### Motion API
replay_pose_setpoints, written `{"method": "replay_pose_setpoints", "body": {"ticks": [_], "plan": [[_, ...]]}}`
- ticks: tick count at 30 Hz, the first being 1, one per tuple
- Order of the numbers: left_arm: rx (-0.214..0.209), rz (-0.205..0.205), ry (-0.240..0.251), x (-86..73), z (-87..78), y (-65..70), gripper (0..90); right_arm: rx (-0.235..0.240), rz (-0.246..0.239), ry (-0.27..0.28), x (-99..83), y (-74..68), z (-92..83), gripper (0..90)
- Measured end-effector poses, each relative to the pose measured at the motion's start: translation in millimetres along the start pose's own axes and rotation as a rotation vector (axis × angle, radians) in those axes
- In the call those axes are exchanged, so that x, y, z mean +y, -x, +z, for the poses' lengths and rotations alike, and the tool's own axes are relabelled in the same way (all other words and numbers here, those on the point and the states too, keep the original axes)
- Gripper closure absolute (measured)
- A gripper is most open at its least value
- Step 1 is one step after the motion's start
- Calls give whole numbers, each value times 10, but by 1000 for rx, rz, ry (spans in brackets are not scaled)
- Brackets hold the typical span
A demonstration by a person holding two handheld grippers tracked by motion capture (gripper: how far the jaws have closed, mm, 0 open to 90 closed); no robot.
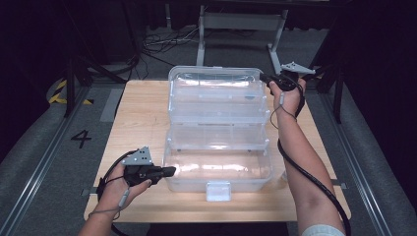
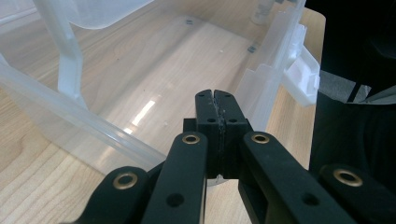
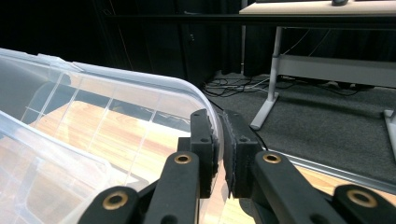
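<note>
my left gripper (image 1: 164,171), jaws shut and empty, rests against the near left wall of the clear box (image 1: 219,178) mid-table to steady it. my right gripper (image 3: 218,140) pinches the raised lid (image 1: 215,78) rim; i'd swing it slowly along its hinge arc.

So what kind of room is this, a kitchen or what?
Probably a lab or workshop, not a kitchen. A small wooden table stands on grey carpet between dark curtains, loose cables lie on the floor behind it, and a number 4 is marked on the floor beside it.
</note>
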State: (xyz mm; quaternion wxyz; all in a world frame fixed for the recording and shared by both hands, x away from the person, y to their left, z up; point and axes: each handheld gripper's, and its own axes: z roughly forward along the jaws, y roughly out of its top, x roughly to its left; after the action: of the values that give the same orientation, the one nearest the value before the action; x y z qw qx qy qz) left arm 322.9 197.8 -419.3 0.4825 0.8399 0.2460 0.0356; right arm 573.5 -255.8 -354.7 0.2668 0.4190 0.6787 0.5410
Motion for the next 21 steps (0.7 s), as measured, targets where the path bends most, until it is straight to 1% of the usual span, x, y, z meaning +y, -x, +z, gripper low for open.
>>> {"method": "replay_pose_setpoints", "body": {"ticks": [7,14,21], "plan": [[0,1,1,-1,0,0,900,9,9,-10,-24,29,51,838],[-3,-1,3,-2,0,-3,900,23,31,-26,-62,79,111,835],[-4,-2,4,-3,0,-6,900,27,34,-42,-79,103,149,834]]}}
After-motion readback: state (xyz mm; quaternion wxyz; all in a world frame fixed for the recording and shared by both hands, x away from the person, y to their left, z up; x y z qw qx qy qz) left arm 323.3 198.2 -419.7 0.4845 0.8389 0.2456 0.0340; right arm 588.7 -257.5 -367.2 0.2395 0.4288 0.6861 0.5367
